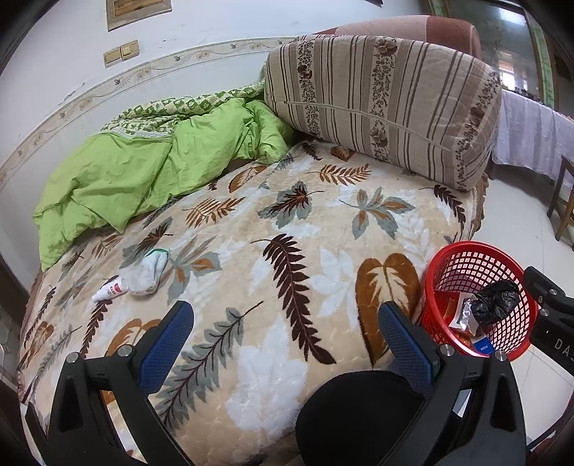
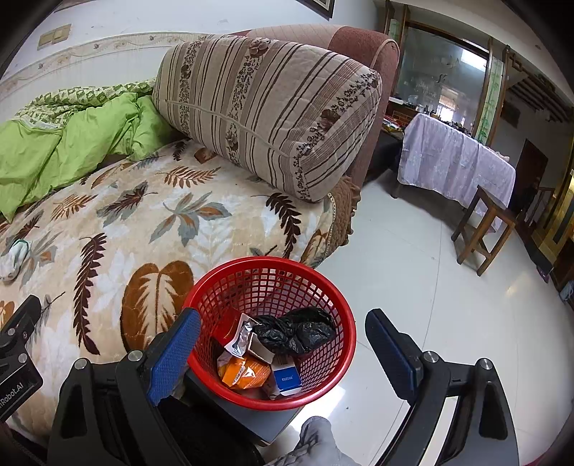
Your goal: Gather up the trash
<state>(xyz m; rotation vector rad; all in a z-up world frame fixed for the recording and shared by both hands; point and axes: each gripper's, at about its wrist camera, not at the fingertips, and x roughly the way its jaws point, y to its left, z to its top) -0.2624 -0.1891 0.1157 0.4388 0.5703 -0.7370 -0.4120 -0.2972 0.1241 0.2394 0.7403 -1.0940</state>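
A white wall (image 1: pixel 222 25) with a leafy border strip and two switch plates (image 1: pixel 121 53) backs the bed (image 2: pixel 150 229). Pale glossy floor tiles (image 2: pixel 423 286) reflect daylight. A wooden stool (image 2: pixel 484 229) stands near a table under a lilac cloth (image 2: pixel 455 161), beside a large framed glass panel (image 2: pixel 437 82).

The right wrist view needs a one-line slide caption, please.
Open right gripper above a red basket holding a black bag and wrappers.
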